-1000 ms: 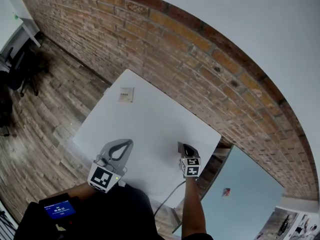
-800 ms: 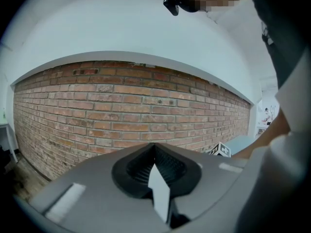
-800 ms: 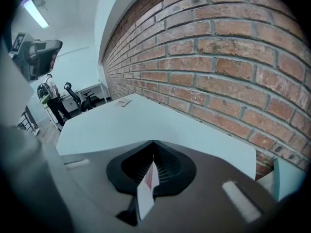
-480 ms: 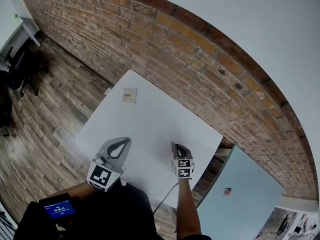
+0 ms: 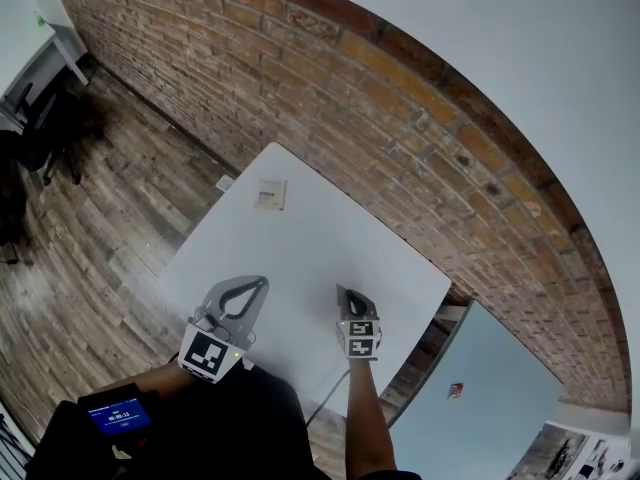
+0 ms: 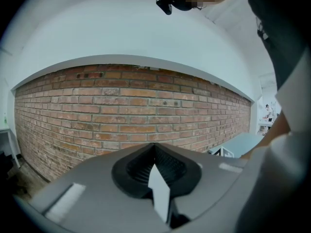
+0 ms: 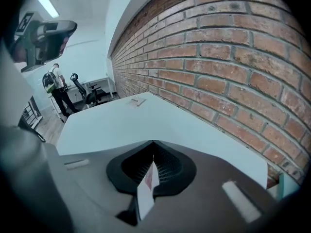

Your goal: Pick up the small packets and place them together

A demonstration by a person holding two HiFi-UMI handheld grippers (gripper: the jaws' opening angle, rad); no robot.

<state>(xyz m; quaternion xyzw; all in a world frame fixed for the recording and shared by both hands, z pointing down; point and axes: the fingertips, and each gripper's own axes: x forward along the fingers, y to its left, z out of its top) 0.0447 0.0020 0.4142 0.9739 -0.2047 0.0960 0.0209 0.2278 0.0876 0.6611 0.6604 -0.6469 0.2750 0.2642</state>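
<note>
A white table (image 5: 300, 258) stands against a brick wall. One small pale packet (image 5: 270, 195) lies flat near the table's far left corner, and it also shows far off in the right gripper view as a packet (image 7: 135, 101). My left gripper (image 5: 258, 286) hovers over the near left part of the table, shut on a white packet (image 6: 159, 193) that stands edge-on between its jaws. My right gripper (image 5: 342, 292) is over the near right part, shut on a small packet with red print (image 7: 147, 187). Both grippers are well short of the lying packet.
The brick wall (image 5: 400, 118) runs right behind the table. Wooden floor (image 5: 90, 228) lies to the left, with dark office chairs (image 5: 50, 133) far left. A pale blue surface (image 5: 480, 398) sits past the table's right edge. A person (image 7: 57, 89) stands far off.
My right gripper has moved left, further in over the table, still shut on its packet. The left gripper has barely moved. The head view has shifted slightly.
</note>
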